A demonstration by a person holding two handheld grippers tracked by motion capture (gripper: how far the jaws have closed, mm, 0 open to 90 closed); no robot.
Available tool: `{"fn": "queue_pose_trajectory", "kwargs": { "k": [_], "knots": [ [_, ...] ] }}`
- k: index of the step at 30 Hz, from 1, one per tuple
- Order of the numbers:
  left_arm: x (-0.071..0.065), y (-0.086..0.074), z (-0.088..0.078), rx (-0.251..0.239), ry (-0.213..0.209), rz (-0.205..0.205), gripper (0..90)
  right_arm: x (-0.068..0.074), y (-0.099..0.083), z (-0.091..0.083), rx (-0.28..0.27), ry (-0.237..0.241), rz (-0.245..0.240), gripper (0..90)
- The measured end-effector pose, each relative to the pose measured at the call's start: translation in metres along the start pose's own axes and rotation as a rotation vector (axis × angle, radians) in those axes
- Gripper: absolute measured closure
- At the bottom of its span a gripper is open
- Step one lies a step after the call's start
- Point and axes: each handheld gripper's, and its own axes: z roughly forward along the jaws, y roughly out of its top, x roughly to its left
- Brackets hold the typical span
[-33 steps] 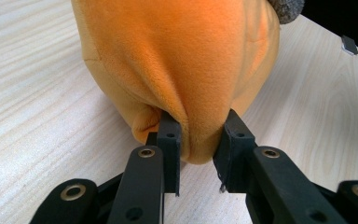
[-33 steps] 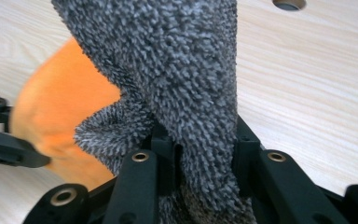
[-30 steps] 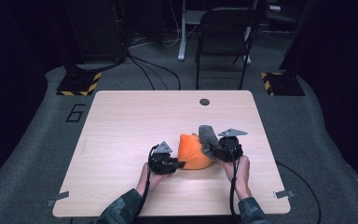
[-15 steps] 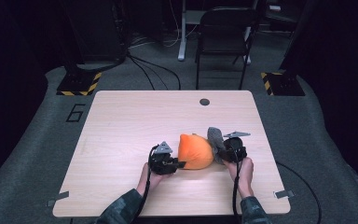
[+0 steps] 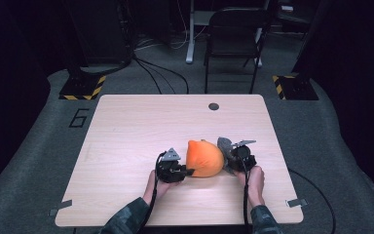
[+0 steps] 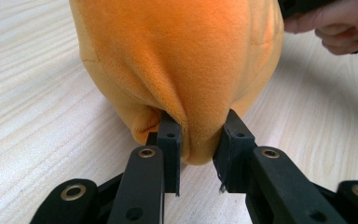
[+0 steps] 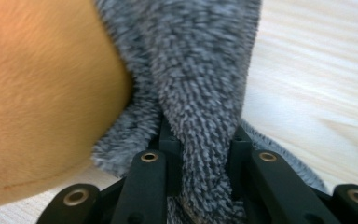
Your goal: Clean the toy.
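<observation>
A light wooden table [image 5: 126, 146] with a small dark round hole [image 5: 214, 106] near its far edge stands on a grey floor [image 5: 44, 146], with a black chair [image 5: 234, 34] and yellow-and-black striped blocks [image 5: 82, 87] behind it.

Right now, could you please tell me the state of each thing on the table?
Orange plush: lying on the table, a fold pinched.
Grey cloth: against the orange plush, a fold pinched.
Left gripper: shut on the orange plush.
Right gripper: shut on the grey cloth.
</observation>
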Motion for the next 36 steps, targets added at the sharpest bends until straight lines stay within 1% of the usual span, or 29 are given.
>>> {"fn": "queue_pose_trajectory", "kwargs": {
  "k": [1,2,4,5,7,8,9,10,11,12,14,15,16,17,18,19,21,23,24,25,26,27,28,29,30,32,33,34,36],
  "knots": [
    [0.0,0.0,0.0,-0.002,-0.001,-0.002,73.6,-0.003,0.001,-0.005,-0.016,-0.003,-0.003,75.5],
    [0.0,0.0,0.0,-0.002,-0.002,-0.003,73.5,-0.005,0.003,-0.01,-0.034,-0.007,0.007,75.7],
    [0.001,0.0,0.0,-0.003,-0.002,-0.004,73.5,-0.008,0.008,-0.026,-0.089,-0.003,0.024,75.9],
    [0.001,0.0,0.0,-0.003,-0.003,-0.005,73.5,-0.008,0.011,-0.038,-0.129,0.0,0.032,75.9],
    [0.001,0.0,0.0,0.0,-0.001,0.0,73.5,-0.004,0.017,-0.056,-0.186,0.013,0.02,76.0],
    [0.0,0.0,0.0,0.0,0.0,-0.003,73.5,0.0,0.021,-0.066,-0.219,0.022,0.007,75.9],
    [0.0,0.0,0.0,0.0,0.002,-0.002,73.5,0.007,0.025,-0.077,-0.25,0.033,-0.02,75.9],
    [0.0,0.0,0.0,-0.001,0.004,0.0,73.4,0.012,0.027,-0.082,-0.268,0.046,-0.033,75.9],
    [0.0,0.0,0.0,-0.001,0.003,-0.001,73.4,0.022,0.031,-0.089,-0.284,0.063,-0.056,75.8],
    [0.001,0.0,0.0,0.002,0.0,0.002,73.4,0.03,0.033,-0.09,-0.282,0.069,-0.079,75.8],
    [0.001,0.0,0.0,0.001,-0.001,0.003,73.3,0.045,0.035,-0.083,-0.252,0.089,-0.132,75.9],
    [0.002,-0.001,0.0,0.001,-0.003,0.003,73.3,0.052,0.034,-0.076,-0.215,0.08,-0.154,76.0],
    [0.002,-0.001,0.001,0.001,0.001,-0.005,73.2,0.056,0.033,-0.07,-0.189,0.066,-0.17,76.3],
    [0.003,-0.001,0.001,0.005,0.001,-0.003,72.9,0.059,0.031,-0.061,-0.17,0.059,-0.18,76.5],
    [0.003,-0.002,0.002,-0.005,0.004,-0.014,72.7,0.06,0.03,-0.054,-0.154,0.052,-0.172,76.6],
    [0.004,-0.002,0.001,0.0,-0.001,-0.015,72.5,0.06,0.028,-0.049,-0.15,0.047,-0.165,76.7],
    [0.004,-0.002,0.001,-0.002,-0.002,-0.002,71.8,0.056,0.029,-0.048,-0.154,0.064,-0.161,76.6],
    [0.004,-0.002,0.001,-0.002,-0.007,-0.003,70.0,0.056,0.027,-0.048,-0.15,0.061,-0.159,76.7],
    [0.004,-0.001,0.001,0.0,-0.009,0.002,68.5,0.056,0.027,-0.047,-0.151,0.06,-0.167,76.7],
    [0.005,-0.002,0.001,-0.003,-0.011,0.002,66.2,0.056,0.027,-0.046,-0.149,0.056,-0.17,76.7],
    [0.005,-0.002,0.001,-0.004,-0.01,-0.002,64.1,0.056,0.026,-0.045,-0.148,0.052,-0.155,76.7],
    [0.005,-0.002,0.001,-0.007,-0.008,0.003,60.7,0.056,0.026,-0.045,-0.148,0.054,-0.161,76.6],
    [0.006,-0.001,0.0,-0.006,-0.017,0.0,56.7,0.055,0.026,-0.044,-0.148,0.052,-0.165,76.7],
    [0.006,-0.001,0.0,-0.008,-0.009,0.007,52.3,0.054,0.026,-0.043,-0.146,0.051,-0.159,76.7],
    [0.006,-0.001,0.0,-0.006,-0.01,0.019,49.3,0.053,0.026,-0.043,-0.15,0.051,-0.167,76.7],
    [0.007,-0.001,-0.002,-0.006,0.001,0.037,44.2,0.052,0.025,-0.042,-0.145,0.051,-0.153,76.6],
    [0.009,0.0,-0.003,-0.006,-0.007,0.059,41.0,0.051,0.026,-0.042,-0.148,0.052,-0.155,76.6],
    [0.009,-0.001,-0.003,-0.002,-0.024,0.067,37.7,0.051,0.026,-0.042,-0.145,0.052,-0.146,76.6],
    [0.01,-0.001,-0.005,0.006,-0.007,0.097,32.8,0.049,0.026,-0.041,-0.147,0.052,-0.15,76.6]
  ]
}}
